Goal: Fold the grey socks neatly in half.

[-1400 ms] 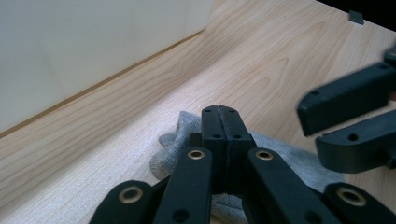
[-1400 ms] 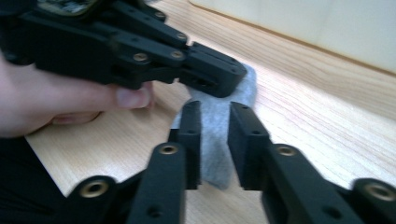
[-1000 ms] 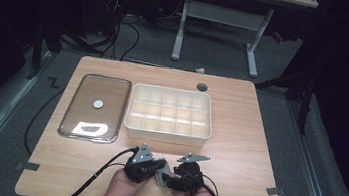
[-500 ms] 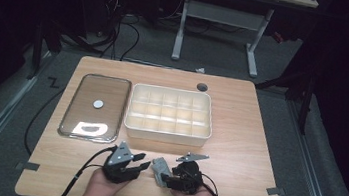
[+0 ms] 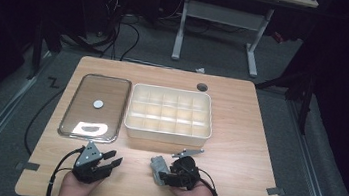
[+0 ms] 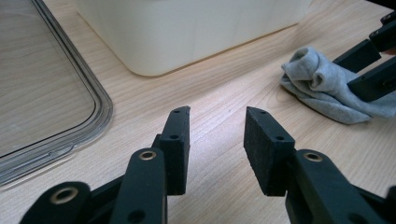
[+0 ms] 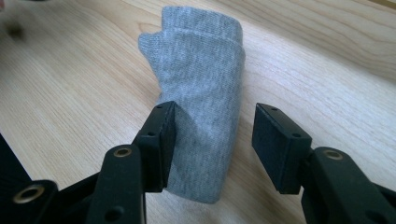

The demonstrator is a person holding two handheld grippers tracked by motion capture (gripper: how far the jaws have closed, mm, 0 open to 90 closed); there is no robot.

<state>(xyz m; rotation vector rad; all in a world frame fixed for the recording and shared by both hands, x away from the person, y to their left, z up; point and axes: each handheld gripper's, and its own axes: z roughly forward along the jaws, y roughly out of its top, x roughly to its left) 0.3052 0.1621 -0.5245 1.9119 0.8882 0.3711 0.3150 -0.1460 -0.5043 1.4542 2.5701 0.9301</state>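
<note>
A small rolled grey cloth (image 5: 156, 165) lies on the wooden table (image 5: 236, 151) near its front edge. In the right gripper view the cloth (image 7: 201, 70) sits between the jaws of my right gripper (image 7: 212, 121), which is open. One pad touches the cloth's side and the other stands off it. My left gripper (image 5: 113, 163) is to the left of the cloth, apart from it. It is open (image 6: 217, 126) with bare wood between its pads. From there the cloth (image 6: 317, 79) shows at the right, with the right gripper's jaws around it.
A white compartment box (image 5: 166, 127) stands mid-table, its front wall (image 6: 187, 28) just beyond the left gripper. A clear lid (image 5: 96, 106) with a white dot lies to its left, its rim (image 6: 100, 100) close to the left jaws. A round hole (image 5: 202, 87) marks the table's back.
My left gripper has drawn away to the left, from right beside the right gripper and the cloth to a spot well clear of them. The right gripper has stayed put.
</note>
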